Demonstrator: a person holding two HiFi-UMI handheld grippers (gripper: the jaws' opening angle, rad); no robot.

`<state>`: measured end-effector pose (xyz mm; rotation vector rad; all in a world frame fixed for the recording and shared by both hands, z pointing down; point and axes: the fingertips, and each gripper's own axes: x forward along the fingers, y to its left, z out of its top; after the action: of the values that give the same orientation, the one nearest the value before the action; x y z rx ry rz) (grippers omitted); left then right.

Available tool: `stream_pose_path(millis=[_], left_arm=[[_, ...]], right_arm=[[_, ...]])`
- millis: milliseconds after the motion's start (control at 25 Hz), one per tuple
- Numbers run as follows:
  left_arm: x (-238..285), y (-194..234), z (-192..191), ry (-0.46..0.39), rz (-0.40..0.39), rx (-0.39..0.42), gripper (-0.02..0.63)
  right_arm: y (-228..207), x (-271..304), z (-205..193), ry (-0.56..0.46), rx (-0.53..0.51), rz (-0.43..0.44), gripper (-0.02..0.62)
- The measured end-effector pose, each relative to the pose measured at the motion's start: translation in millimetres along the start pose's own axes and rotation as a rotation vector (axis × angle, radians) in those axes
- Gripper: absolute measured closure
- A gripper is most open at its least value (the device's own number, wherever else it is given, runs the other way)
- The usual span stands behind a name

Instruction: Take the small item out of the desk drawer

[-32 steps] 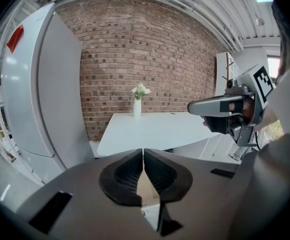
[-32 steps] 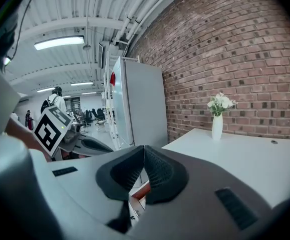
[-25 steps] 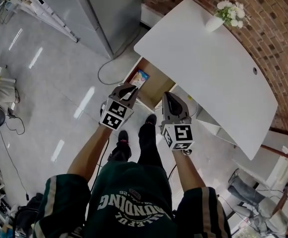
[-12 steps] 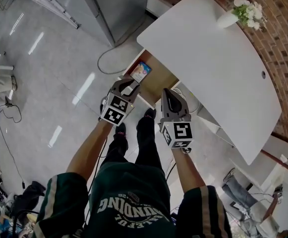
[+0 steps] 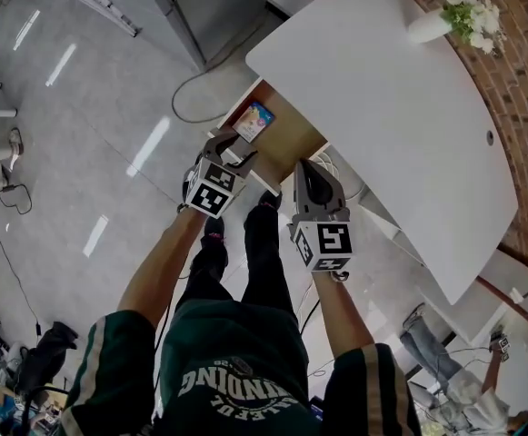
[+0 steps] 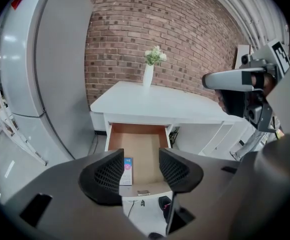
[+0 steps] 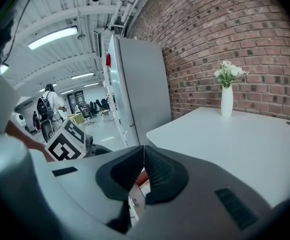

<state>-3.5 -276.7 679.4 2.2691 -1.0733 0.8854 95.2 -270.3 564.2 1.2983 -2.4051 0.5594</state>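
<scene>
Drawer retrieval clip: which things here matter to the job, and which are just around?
Job: open drawer; small packet lying in it; left gripper, jaws just opening, nothing between them; right gripper, shut.
Just around: vase of flowers; desk top; grey cabinet; brick wall.

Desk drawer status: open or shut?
Open. The drawer is pulled out from under the desk top, its wooden floor exposed, and the small packet lies inside near the front.

Drawer (image 6: 141,143) pulled open, wood bottom; little blue-pink packet (image 6: 128,170) lies flat inside, down beyond the left claw (image 6: 141,165), its empty jaws freshly opened.
</scene>
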Motion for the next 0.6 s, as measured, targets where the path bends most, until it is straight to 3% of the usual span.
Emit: stream_pose_path(millis=[600], left_arm=[[64,20,-34,0.103,0.0,-0.008,0.329]], right_arm=[[-11,32,-41,0.073,0.052,0.012,0.571]])
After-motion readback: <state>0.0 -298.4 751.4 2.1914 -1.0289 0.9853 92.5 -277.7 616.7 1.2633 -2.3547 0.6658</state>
